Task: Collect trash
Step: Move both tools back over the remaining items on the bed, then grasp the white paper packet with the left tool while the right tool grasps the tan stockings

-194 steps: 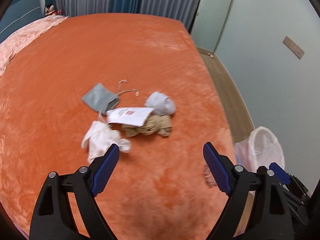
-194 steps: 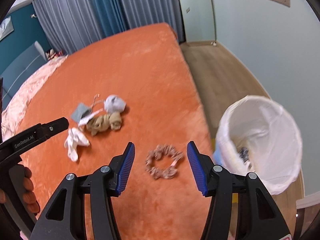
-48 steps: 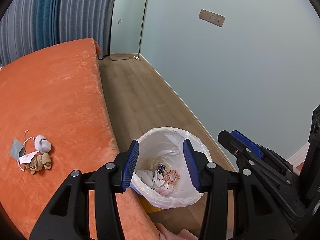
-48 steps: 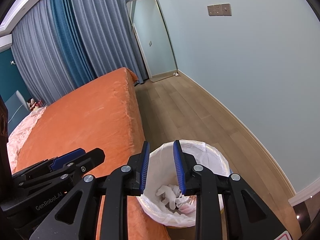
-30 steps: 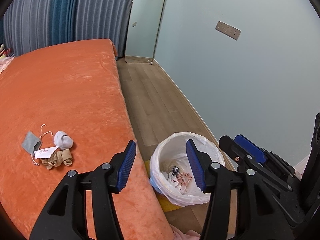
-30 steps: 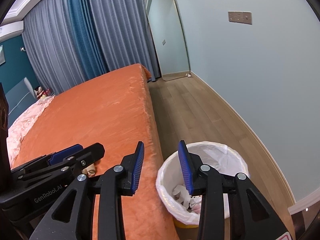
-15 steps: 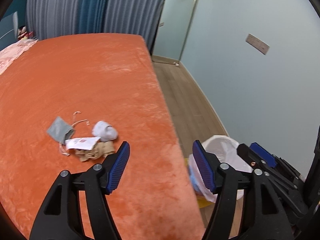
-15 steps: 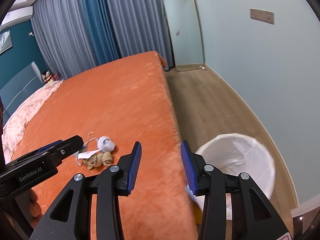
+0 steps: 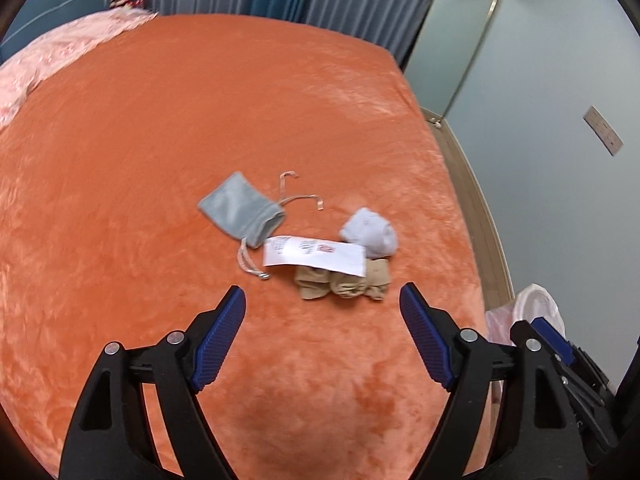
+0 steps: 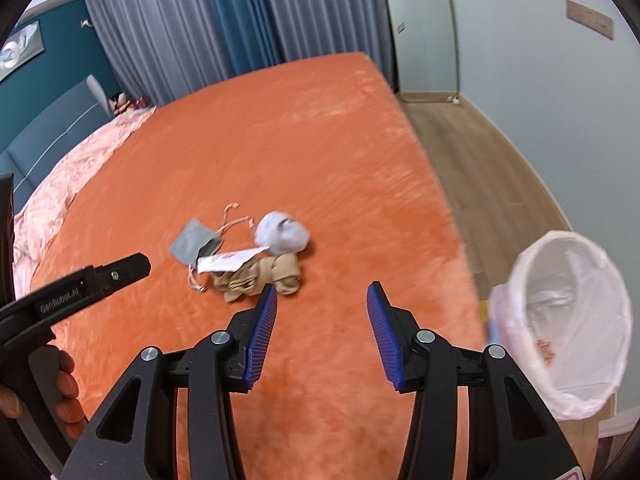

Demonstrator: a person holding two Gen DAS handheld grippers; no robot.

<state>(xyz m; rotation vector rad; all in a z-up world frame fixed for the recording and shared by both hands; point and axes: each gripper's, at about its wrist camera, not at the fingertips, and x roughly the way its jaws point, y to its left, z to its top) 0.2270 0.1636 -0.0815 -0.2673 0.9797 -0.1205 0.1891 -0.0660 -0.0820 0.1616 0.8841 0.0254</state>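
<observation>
1. The left hand-held gripper (image 9: 322, 308) hangs over the orange bed (image 9: 160, 120), jaws opening wide with nothing between them.
2. The right hand-held gripper (image 10: 322, 306) is opening too (also bare).
3. A paper slip (image 9: 314, 255), tan socks (image 9: 344, 282), grey pouch (image 9: 240, 208) and pale wad (image 9: 370, 232) cluster on the bed.
4. The lined bin (image 10: 568, 320) stands beside it.

An orange bed (image 10: 280, 152) is filling the middle; grey and blue curtains (image 10: 224, 20) are hanging at 12 o'clock, a pale wall (image 10: 540, 60) and wooden floor (image 10: 480, 160) are lying at 3 o'clock.
</observation>
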